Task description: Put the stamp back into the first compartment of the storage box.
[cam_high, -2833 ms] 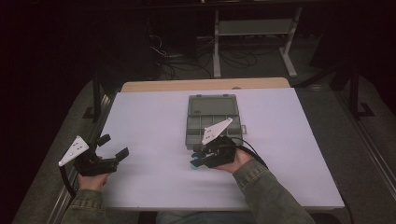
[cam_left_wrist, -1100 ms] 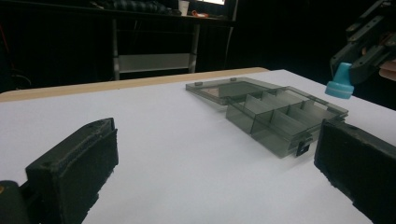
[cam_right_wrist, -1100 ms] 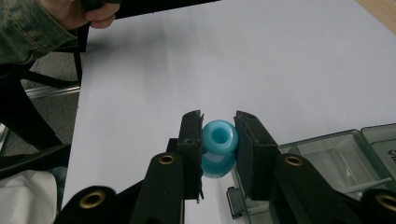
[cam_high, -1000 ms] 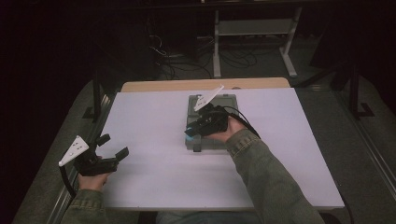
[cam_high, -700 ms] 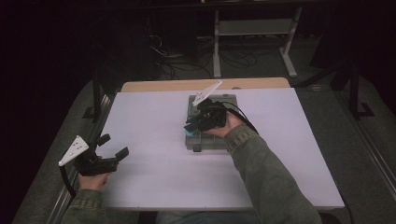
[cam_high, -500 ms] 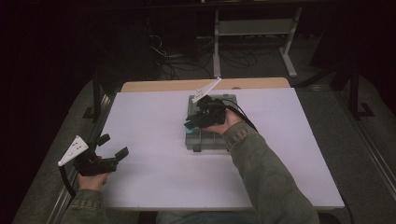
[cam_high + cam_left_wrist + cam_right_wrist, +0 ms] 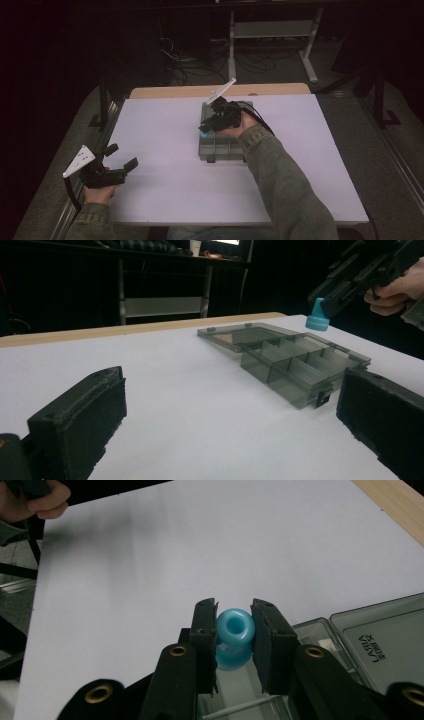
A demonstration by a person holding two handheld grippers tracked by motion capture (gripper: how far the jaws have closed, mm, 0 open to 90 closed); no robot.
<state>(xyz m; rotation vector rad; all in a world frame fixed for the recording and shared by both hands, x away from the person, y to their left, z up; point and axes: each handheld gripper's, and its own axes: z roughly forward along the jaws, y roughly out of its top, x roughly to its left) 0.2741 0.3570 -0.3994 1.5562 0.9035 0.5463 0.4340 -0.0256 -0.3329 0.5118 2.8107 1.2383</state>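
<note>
White table [image 7: 165, 125] carries an open smoky-grey compartment box [image 7: 220, 147] near centre, lid back toward twelve o'clock; left gripper [image 7: 122, 159] sits at eight o'clock, jaws spread wide, nothing between them; right gripper [image 7: 206, 129] hovers above the box, jaws clamped on a small blue spool [image 7: 234, 636].

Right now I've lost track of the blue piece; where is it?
Clamped in the right gripper, the blue piece hangs above the open compartment box at mid-table.
</note>
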